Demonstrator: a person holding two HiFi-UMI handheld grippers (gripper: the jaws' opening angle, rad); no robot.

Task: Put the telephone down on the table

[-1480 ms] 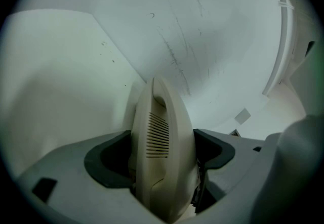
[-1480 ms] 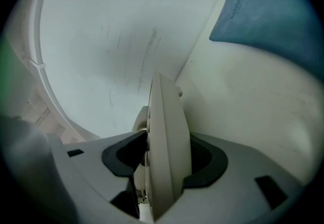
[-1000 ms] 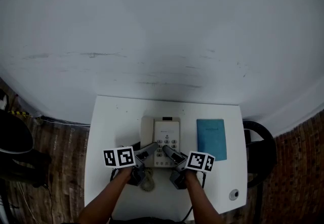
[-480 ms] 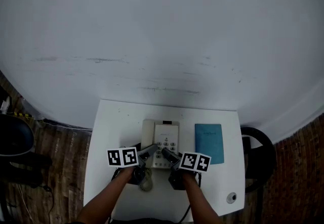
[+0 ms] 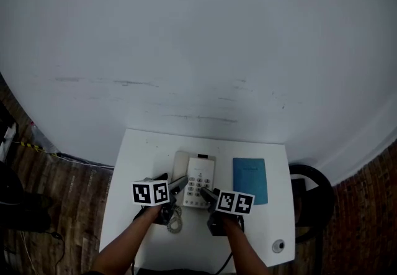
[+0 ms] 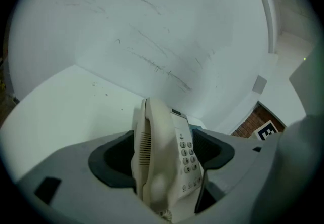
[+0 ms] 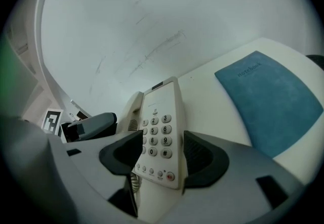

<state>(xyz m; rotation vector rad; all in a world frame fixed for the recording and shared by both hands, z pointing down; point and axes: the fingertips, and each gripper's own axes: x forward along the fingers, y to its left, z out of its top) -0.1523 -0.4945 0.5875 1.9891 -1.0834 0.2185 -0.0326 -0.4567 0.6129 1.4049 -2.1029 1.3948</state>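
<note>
"Head view first: where do we have the telephone point(image 5: 200, 175)?"

"Mid-table, its far end short of the far edge of the table point(image 5: 133, 162), where the top meets the white wall point(image 5: 198, 50). We cannot tell whether its base rests on the top."

"Our grippers?"

"Our left gripper point(image 6: 164, 152) is clamped across the near end, handset and keypad between its pads. Our right gripper point(image 7: 159, 147) has just been closing its jaws; they stand wide, pads against both sides of the keypad end."

"Room around it?"

"Bare tabletop runs from the telephone to the left edge. To the right we have a narrow bare strip, then the blue notebook point(image 5: 250, 179) lying flat near the right edge. The coiled cord point(image 5: 174, 224) lies between our hands, and a small round thing point(image 5: 278, 246) sits by the near right corner."
</note>
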